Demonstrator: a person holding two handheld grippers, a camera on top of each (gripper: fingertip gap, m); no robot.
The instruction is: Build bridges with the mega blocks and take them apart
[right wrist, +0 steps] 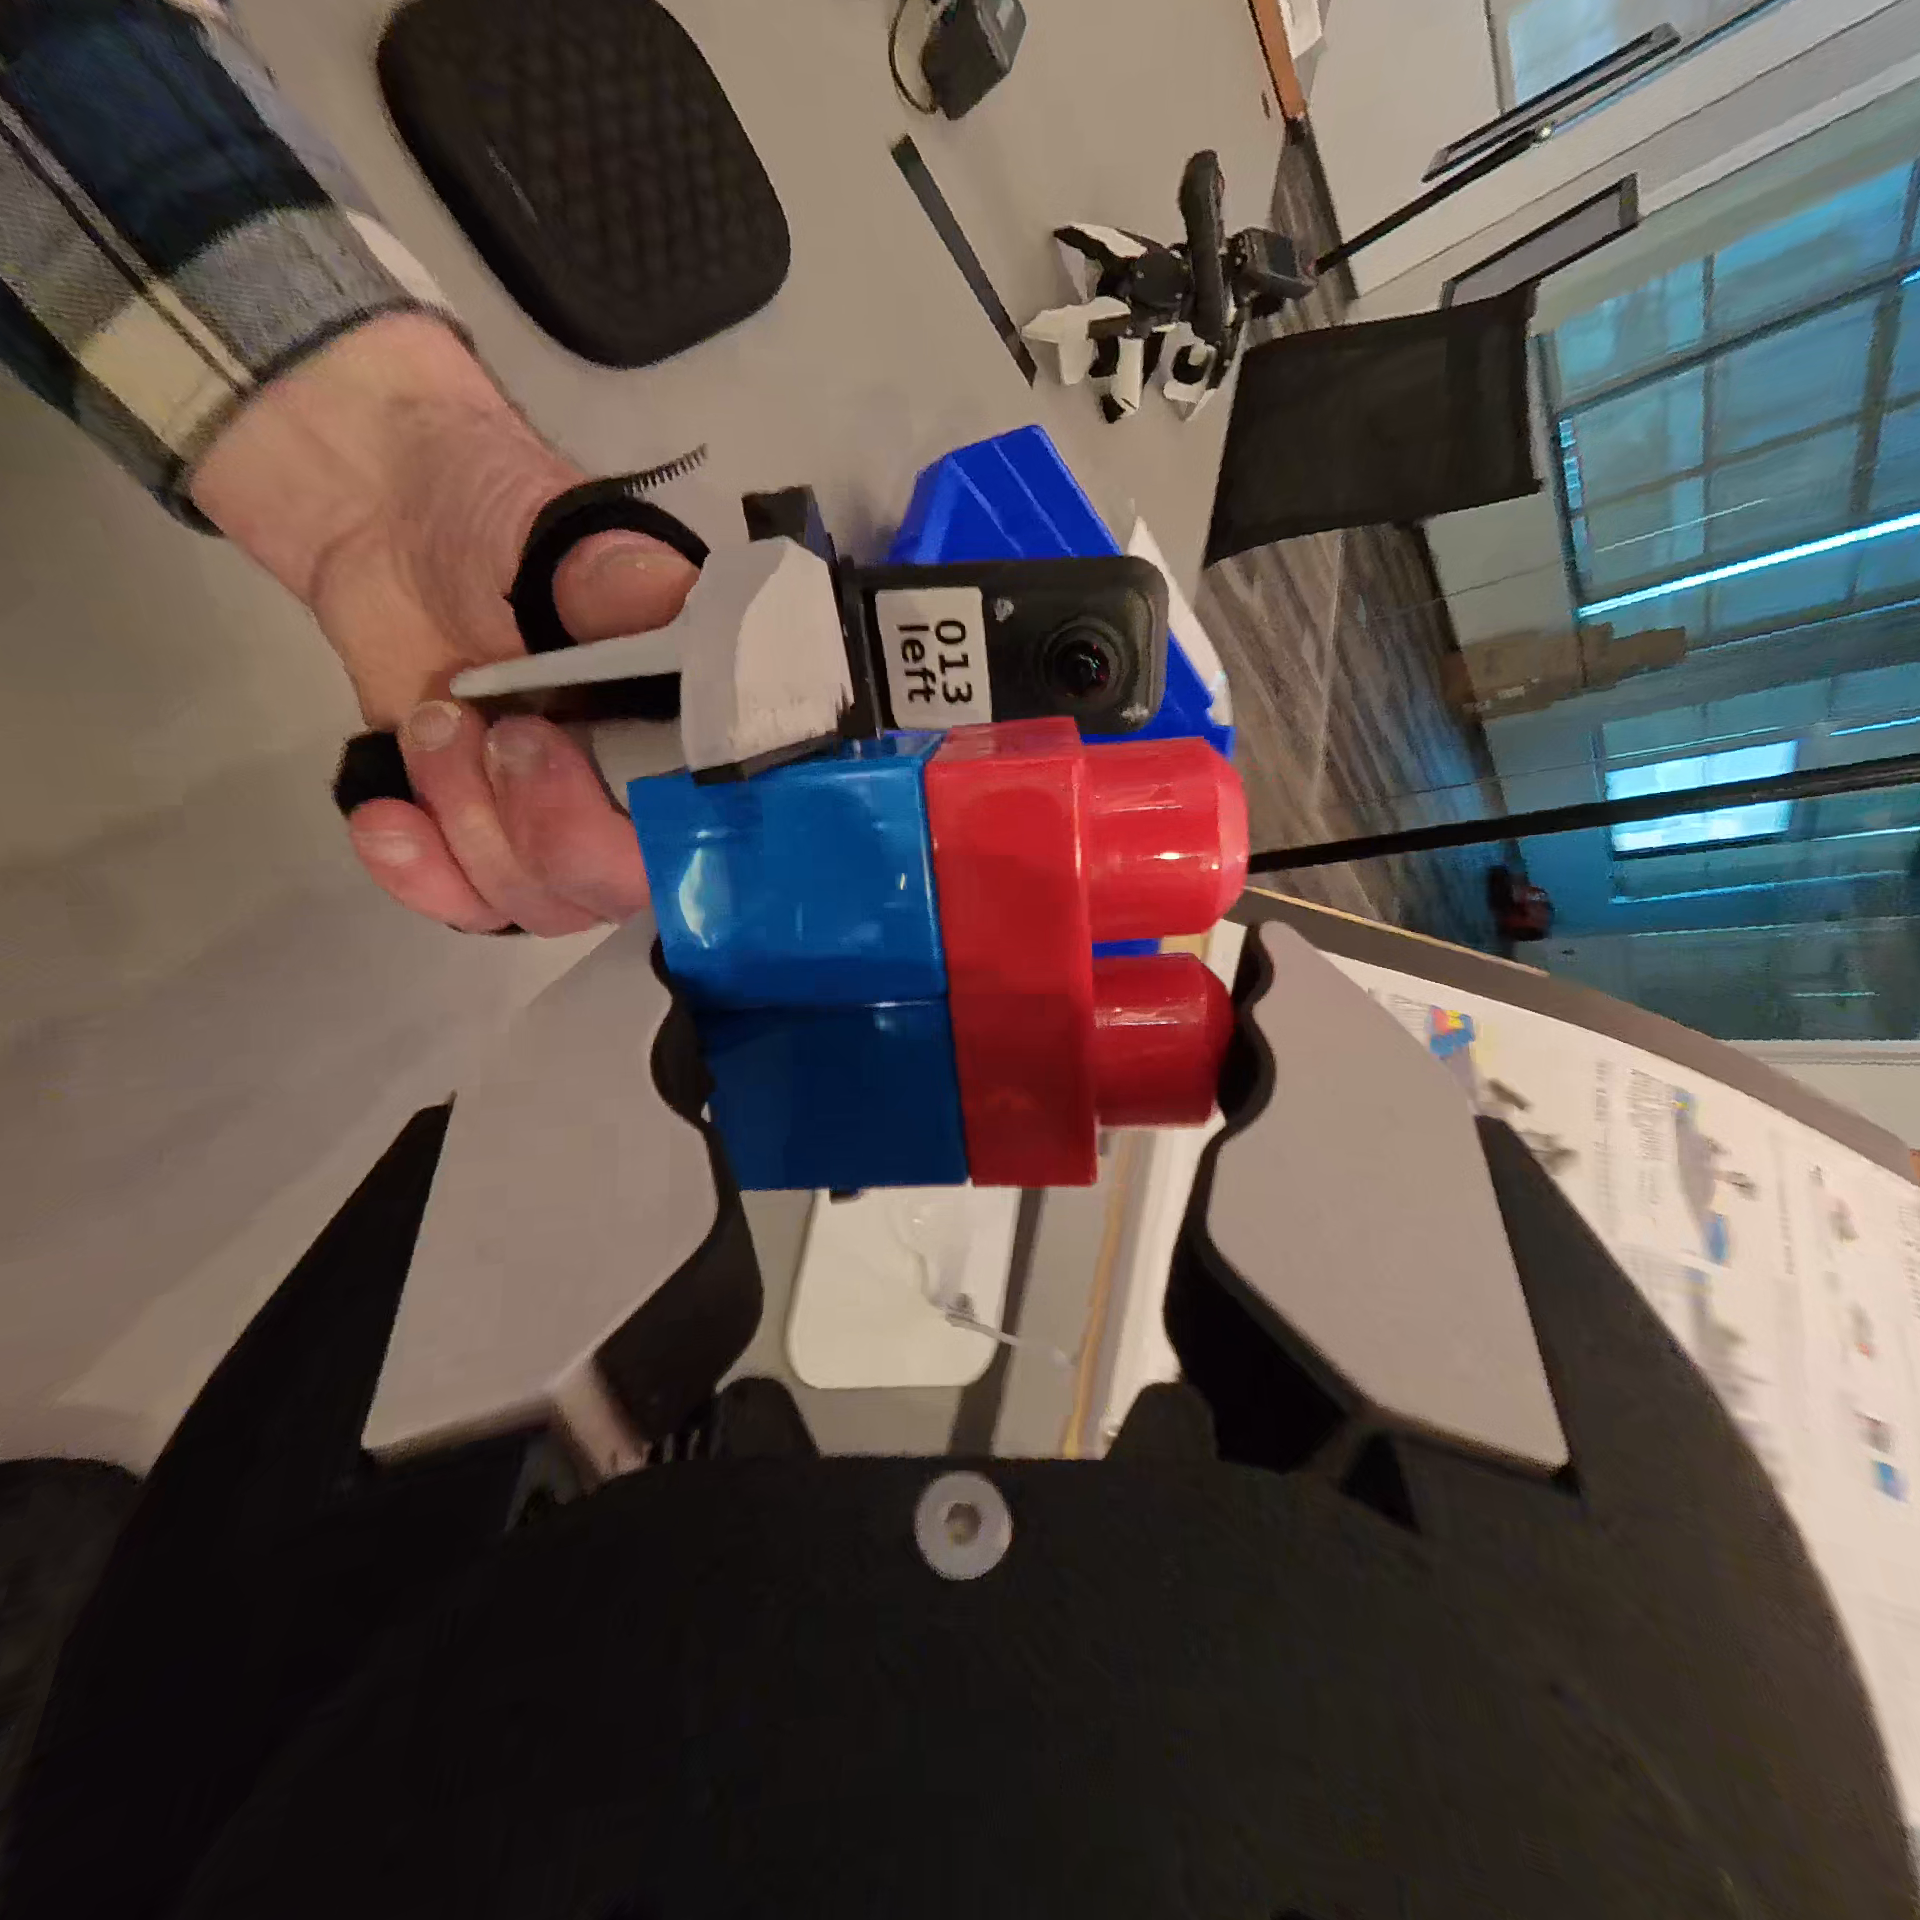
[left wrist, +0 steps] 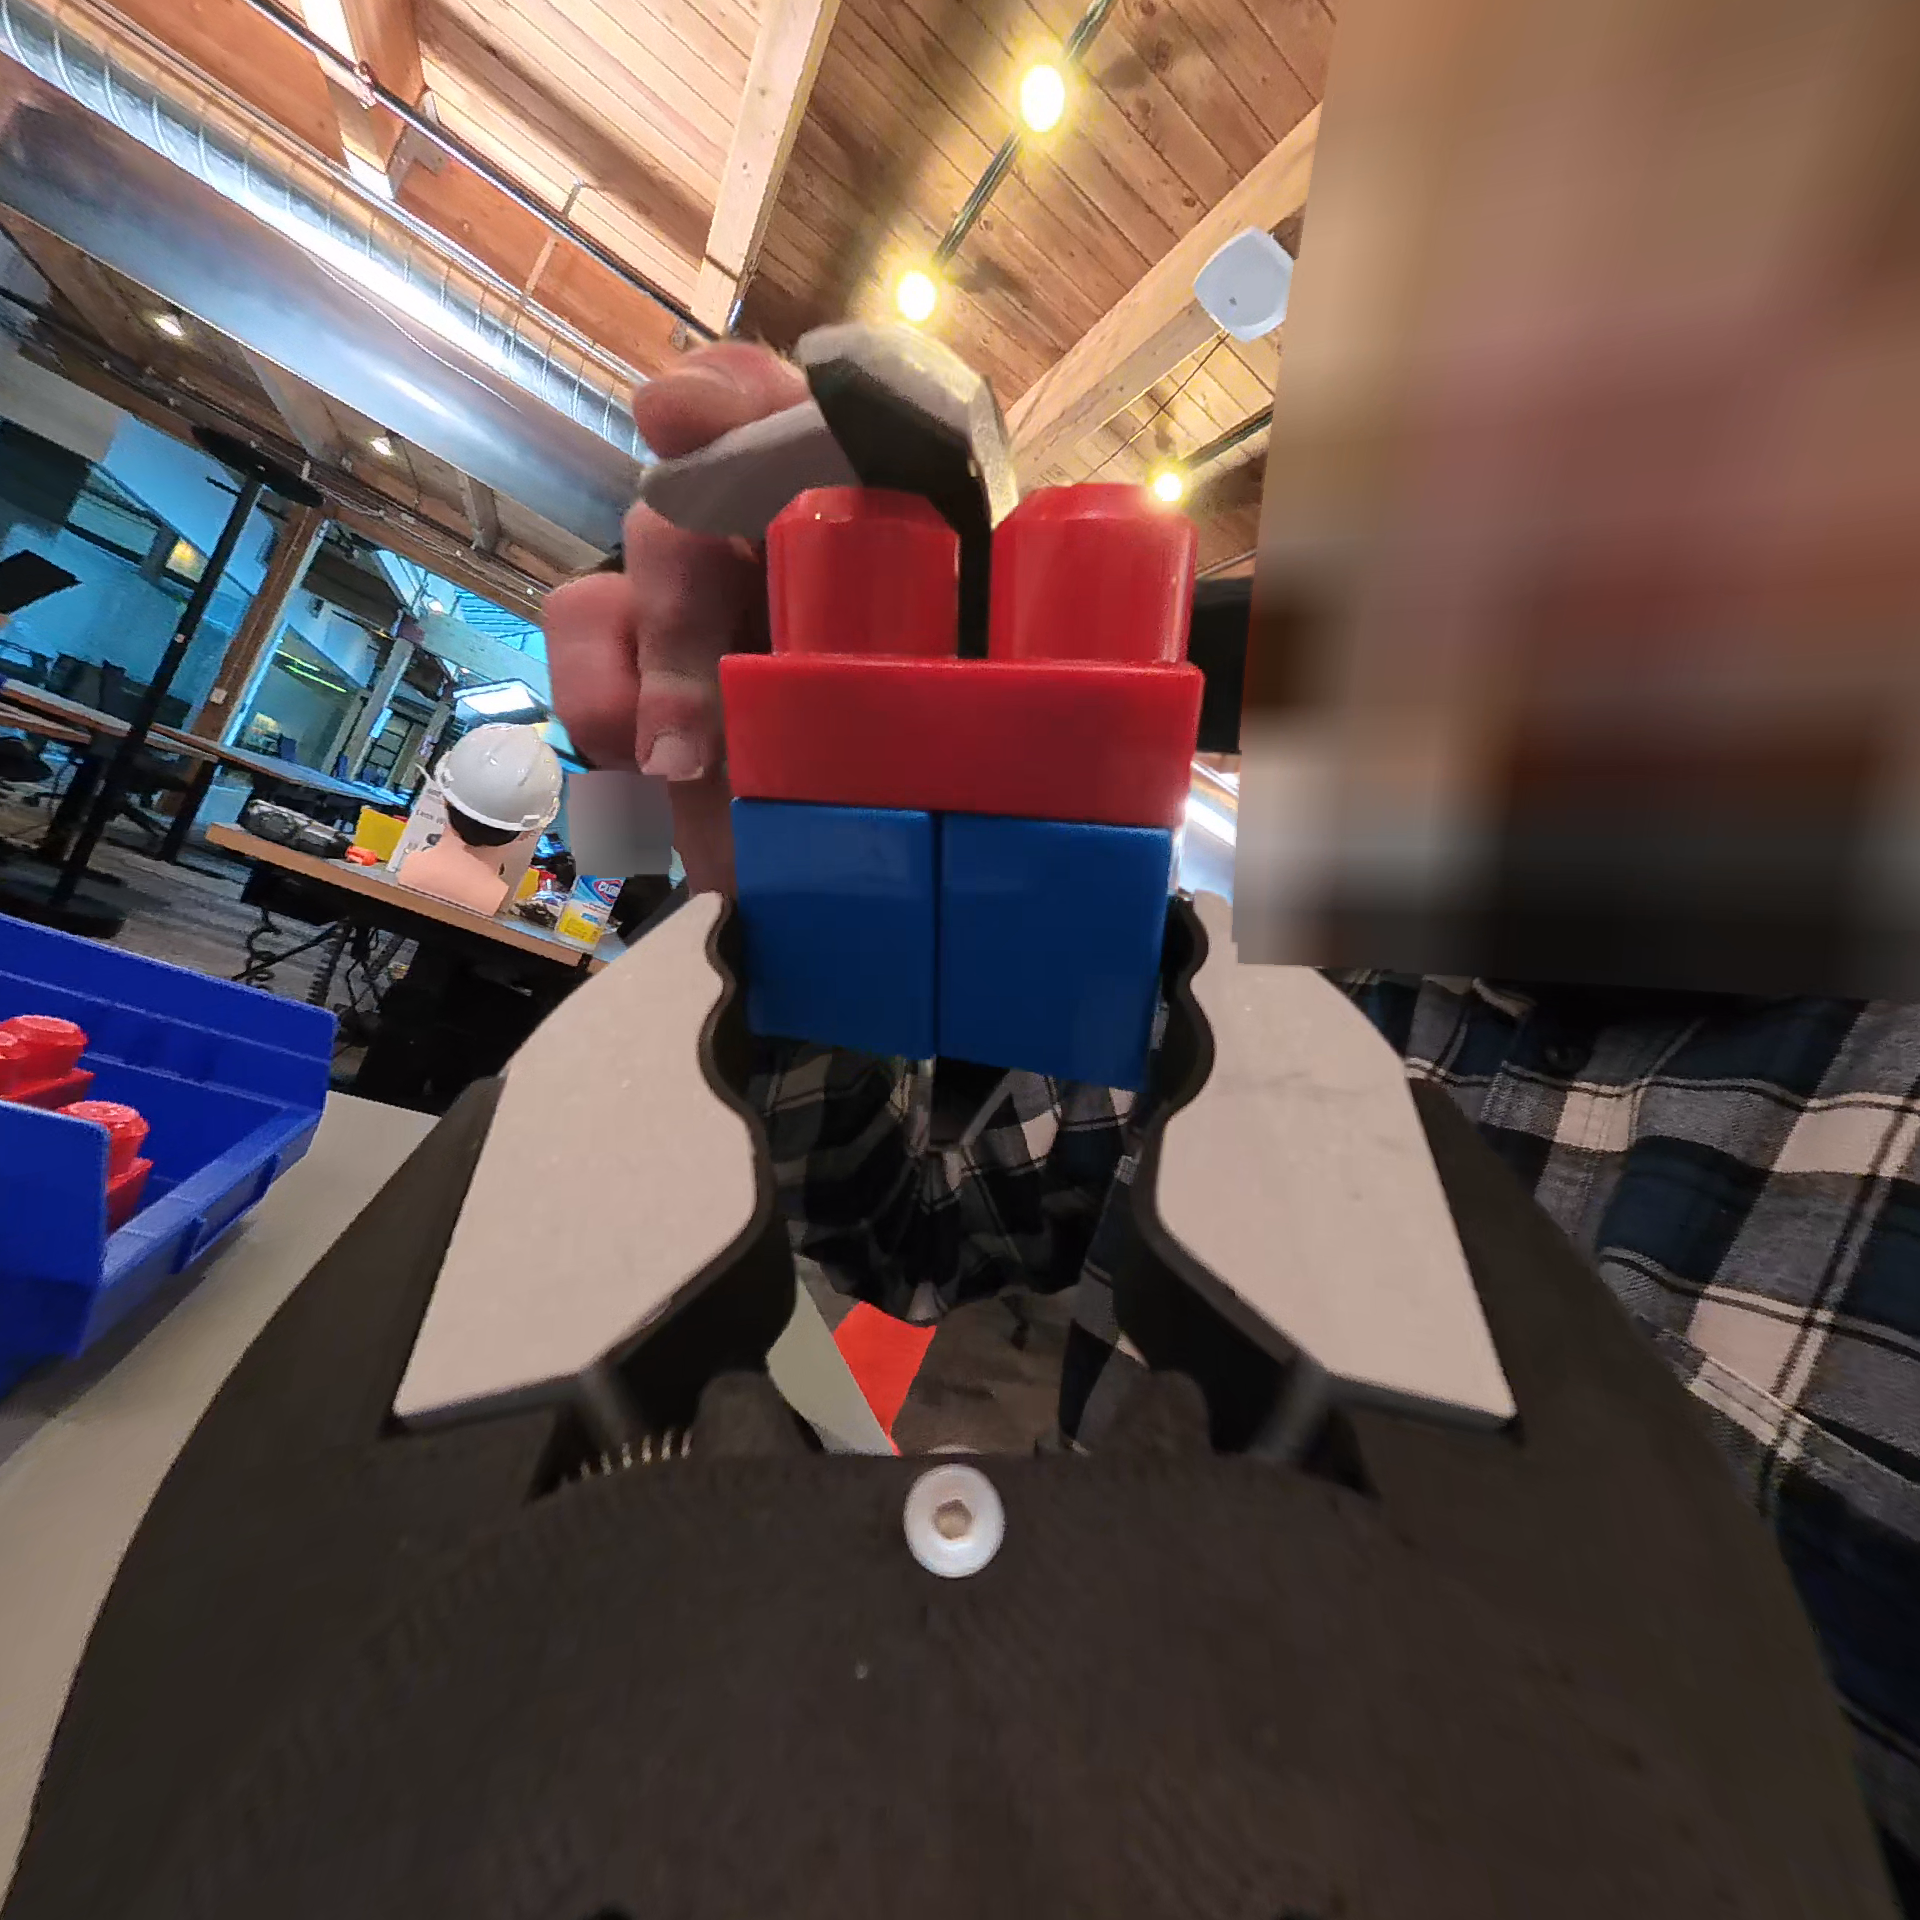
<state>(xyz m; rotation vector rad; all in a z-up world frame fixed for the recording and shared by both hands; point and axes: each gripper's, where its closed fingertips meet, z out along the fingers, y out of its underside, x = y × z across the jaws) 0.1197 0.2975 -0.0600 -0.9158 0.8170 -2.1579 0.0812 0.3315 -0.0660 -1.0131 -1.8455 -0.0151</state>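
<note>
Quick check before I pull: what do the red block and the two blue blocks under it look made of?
Red block: looks like hard glossy moulded plastic; light glints on its studs. Blue blocks: seemingly the same plastic, smooth, with sharp reflections in the right wrist view.

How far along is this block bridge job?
Done: a red block sits pressed onto two blue blocks. In hand: the left tool clamps the blue pair, while the right tool spans the stack's ends. Left: more red blocks wait in the blue bin.
</note>
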